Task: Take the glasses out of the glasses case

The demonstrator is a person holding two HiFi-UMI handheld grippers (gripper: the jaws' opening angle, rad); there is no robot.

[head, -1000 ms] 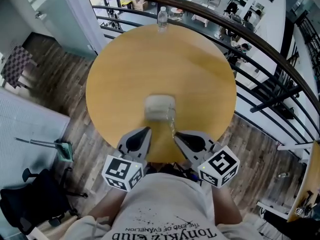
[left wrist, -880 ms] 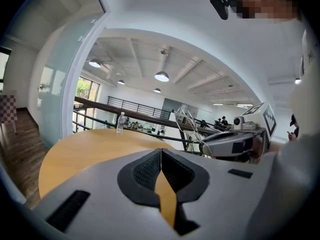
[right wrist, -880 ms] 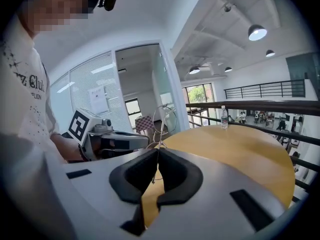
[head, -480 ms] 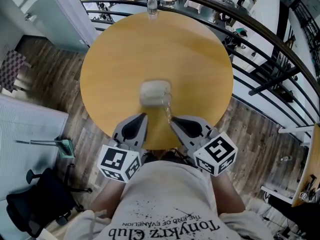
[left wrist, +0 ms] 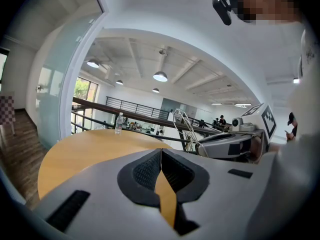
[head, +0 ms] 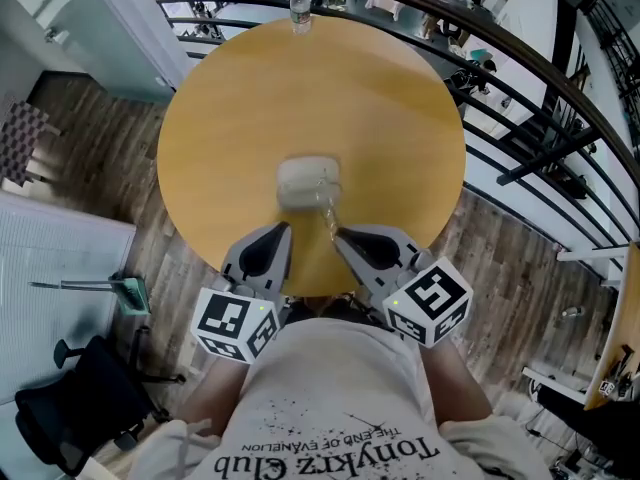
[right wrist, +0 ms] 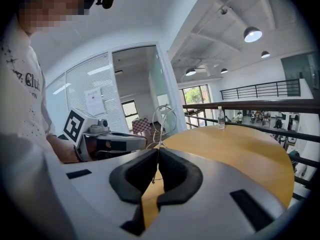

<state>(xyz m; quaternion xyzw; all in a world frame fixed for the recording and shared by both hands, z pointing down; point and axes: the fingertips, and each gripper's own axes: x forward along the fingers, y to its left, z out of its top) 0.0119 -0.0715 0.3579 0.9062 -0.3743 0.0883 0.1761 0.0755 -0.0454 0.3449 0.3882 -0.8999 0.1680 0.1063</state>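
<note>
A pale grey glasses case [head: 308, 183] lies on the round wooden table [head: 400, 118], just beyond both grippers; whether it is open I cannot tell. My right gripper [head: 338, 236] is shut on thin wire-framed glasses [head: 330, 220], which stick up from its jaw tips. In the right gripper view the glasses [right wrist: 161, 120] rise from the closed right gripper [right wrist: 157, 151]. My left gripper [head: 282, 230] sits beside it at the table's near edge, shut with nothing in it. In the left gripper view the left gripper [left wrist: 161, 150] shows pressed jaws, with the glasses [left wrist: 186, 126] off to the right.
A clear water bottle [head: 298, 6] stands at the table's far edge, also seen as a bottle [left wrist: 118, 123] in the left gripper view. A dark metal railing [head: 520, 78] curves behind the table. A black chair [head: 80, 408] stands on the floor at the lower left.
The head camera has shifted a little, so the table sits higher in view. Both grippers and the glasses keep the same place relative to the case.
</note>
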